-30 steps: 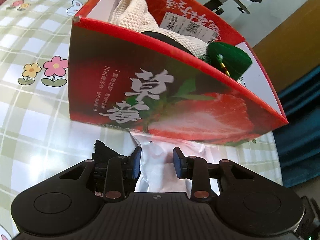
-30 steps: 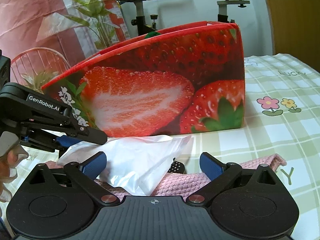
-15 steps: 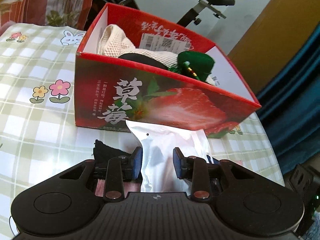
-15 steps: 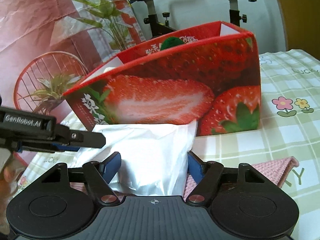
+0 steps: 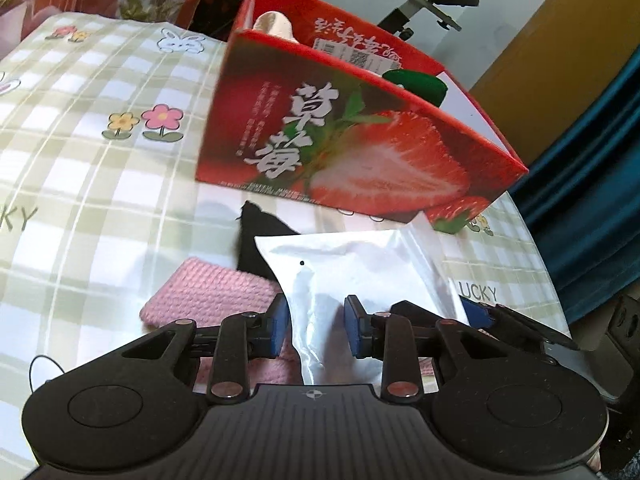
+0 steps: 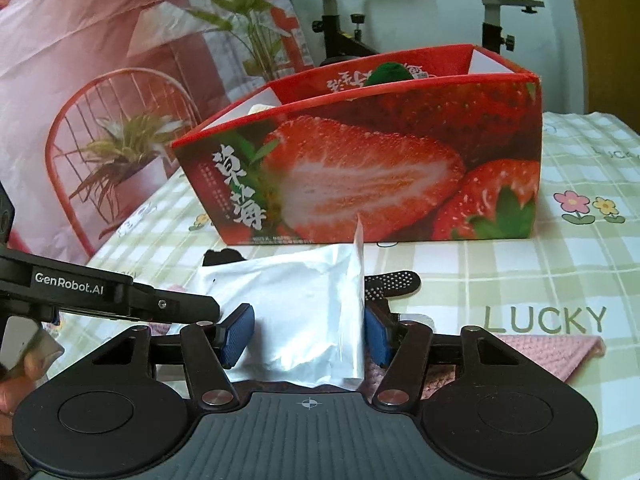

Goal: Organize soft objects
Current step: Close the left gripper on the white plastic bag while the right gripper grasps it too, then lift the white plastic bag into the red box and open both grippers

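While both tongs grip the white plastic pouch, it hangs lifted in front of the strawberry box.

Left gripper pinches the pouch narrowly between its blue pads; right gripper is closing, its jaws pressing the pouch's two sides, wider set. Below lie a pink knitted cloth and a black dotted sock on the checked tablecloth. Inside the box sit a green item and a cream knit.

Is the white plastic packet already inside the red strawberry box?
No, the white plastic packet lies outside, in front of the strawberry box, between the gripper fingers.
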The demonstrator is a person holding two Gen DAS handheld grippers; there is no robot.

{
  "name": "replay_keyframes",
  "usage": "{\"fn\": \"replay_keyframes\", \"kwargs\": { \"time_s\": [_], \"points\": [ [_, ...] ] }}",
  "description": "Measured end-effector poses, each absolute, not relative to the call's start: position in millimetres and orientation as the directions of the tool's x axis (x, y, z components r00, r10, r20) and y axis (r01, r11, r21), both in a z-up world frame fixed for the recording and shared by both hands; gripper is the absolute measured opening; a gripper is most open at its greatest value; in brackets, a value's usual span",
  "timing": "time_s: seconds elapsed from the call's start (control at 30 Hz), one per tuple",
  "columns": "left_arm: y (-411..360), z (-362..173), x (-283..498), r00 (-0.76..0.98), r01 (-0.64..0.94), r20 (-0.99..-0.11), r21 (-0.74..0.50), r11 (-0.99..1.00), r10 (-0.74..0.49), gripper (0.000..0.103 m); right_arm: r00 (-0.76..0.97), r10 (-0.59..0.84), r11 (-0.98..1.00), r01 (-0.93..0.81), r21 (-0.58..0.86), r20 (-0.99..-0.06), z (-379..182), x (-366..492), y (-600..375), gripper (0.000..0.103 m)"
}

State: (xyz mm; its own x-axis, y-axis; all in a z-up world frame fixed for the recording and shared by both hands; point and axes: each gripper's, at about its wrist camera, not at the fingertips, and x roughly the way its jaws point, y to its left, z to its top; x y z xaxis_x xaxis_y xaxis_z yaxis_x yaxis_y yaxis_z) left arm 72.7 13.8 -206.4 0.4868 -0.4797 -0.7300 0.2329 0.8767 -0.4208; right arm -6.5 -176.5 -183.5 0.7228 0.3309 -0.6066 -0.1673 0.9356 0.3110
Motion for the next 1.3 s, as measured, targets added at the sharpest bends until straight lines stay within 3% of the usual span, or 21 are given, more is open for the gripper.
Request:
{"fn": "replay_keyframes", "kwargs": {
  "time_s": [0.2, 0.53, 0.67, 0.77, 1.3],
  "points": [
    [9, -215, 68, 0.487, 0.265, -0.733, -0.395, 0.88, -0.475, 0.032, 0.721, 0.311, 0.943, -0.153, 0.296, -0.62, -182, -9, -181, 0.042],
    [12, -222, 67, 0.498, 0.275, -0.717, -0.404, 0.872, -0.489, 0.032, 0.722, 0.278, 0.956, -0.142, 0.257, -0.634, -175, -21, -191, 0.038],
    [14, -221, 66, 0.495, 0.267, -0.715, -0.416, 0.869, -0.494, 0.032, 0.722, 0.281, 0.954, -0.139, 0.265, -0.632, -173, -25, -195, 0.025],
    [14, -220, 65, 0.495, 0.264, -0.711, -0.424, 0.867, -0.499, 0.032, 0.727, 0.275, 0.955, -0.134, 0.263, -0.629, -170, -27, -196, 0.007],
    [23, -221, 58, 0.491, 0.228, -0.686, -0.494, 0.839, -0.537, 0.032, 0.726, 0.28, 0.951, -0.12, 0.284, -0.628, -170, -32, -195, 0.007]
  ]
}}
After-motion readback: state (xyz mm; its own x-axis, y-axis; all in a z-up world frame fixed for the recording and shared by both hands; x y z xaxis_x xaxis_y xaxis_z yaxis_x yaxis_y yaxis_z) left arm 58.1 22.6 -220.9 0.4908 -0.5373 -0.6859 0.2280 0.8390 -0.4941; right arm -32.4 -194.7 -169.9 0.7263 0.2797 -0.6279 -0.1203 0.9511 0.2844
